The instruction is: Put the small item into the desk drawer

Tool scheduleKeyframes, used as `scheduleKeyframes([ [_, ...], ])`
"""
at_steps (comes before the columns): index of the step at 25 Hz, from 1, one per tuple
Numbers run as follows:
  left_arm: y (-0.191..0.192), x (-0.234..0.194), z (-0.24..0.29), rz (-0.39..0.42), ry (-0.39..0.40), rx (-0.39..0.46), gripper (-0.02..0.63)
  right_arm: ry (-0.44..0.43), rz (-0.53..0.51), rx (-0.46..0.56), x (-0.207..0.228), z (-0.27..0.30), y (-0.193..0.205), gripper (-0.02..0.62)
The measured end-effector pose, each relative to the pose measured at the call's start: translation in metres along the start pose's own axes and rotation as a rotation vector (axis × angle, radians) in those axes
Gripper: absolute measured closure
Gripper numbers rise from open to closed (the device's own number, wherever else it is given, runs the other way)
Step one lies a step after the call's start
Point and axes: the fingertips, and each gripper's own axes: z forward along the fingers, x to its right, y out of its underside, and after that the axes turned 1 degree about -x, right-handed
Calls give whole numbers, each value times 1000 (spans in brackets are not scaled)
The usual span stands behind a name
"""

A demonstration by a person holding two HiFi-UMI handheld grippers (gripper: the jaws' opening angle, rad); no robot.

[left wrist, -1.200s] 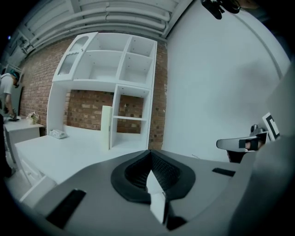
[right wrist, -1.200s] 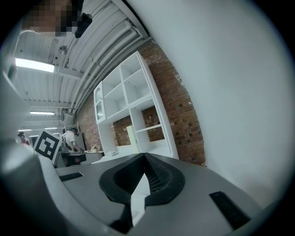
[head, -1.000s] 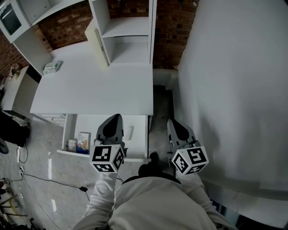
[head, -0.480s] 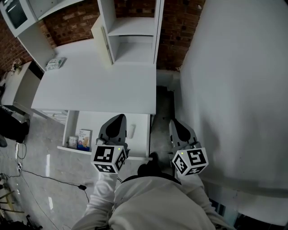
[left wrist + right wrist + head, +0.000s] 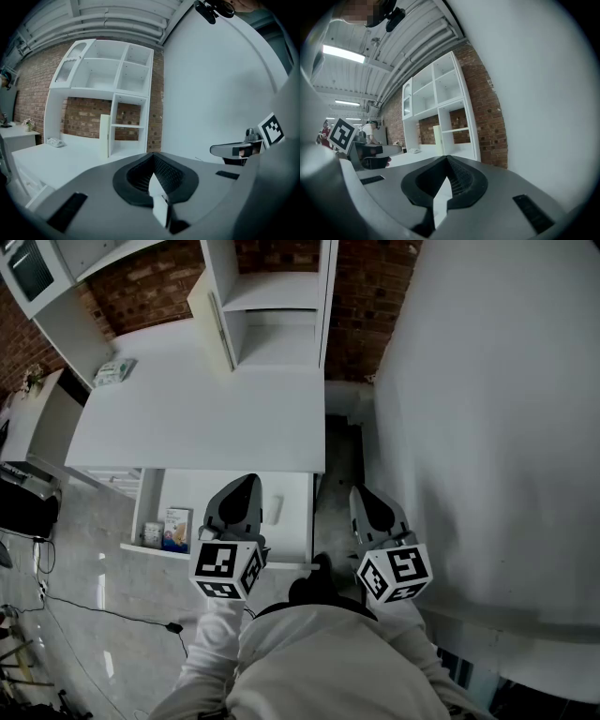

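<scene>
The desk drawer (image 5: pixel 178 494) stands pulled out under the white desk (image 5: pixel 197 423). In it lie a small white oblong thing (image 5: pixel 274 510), a printed box (image 5: pixel 175 528) and a small jar (image 5: pixel 151 537). My left gripper (image 5: pixel 246 484) hovers over the drawer, shut, with nothing between its jaws (image 5: pixel 152 176). My right gripper (image 5: pixel 360 495) hangs shut and empty to the right of the desk, over the floor gap; in the right gripper view (image 5: pixel 445 180) its pads meet. A small pale packet (image 5: pixel 113 372) lies at the desk's far left corner, also visible as the packet (image 5: pixel 55 142) in the left gripper view.
A white shelf unit (image 5: pixel 277 296) stands at the back of the desk with an open door (image 5: pixel 212 326). A white wall (image 5: pixel 487 427) runs close on the right. Brick wall (image 5: pixel 141 296) lies behind. A cable (image 5: pixel 112 615) trails on the floor at the left.
The head view has shifted slightly. Both grippers stay shut and almost where they were, the left over the drawer, the right beside the desk.
</scene>
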Motion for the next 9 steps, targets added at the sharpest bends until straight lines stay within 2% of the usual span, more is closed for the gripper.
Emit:
scheduleKeyframes([
  [9,1,-5,1,3,-2,-4,589,-1,2,-4,-3,6,1,569],
])
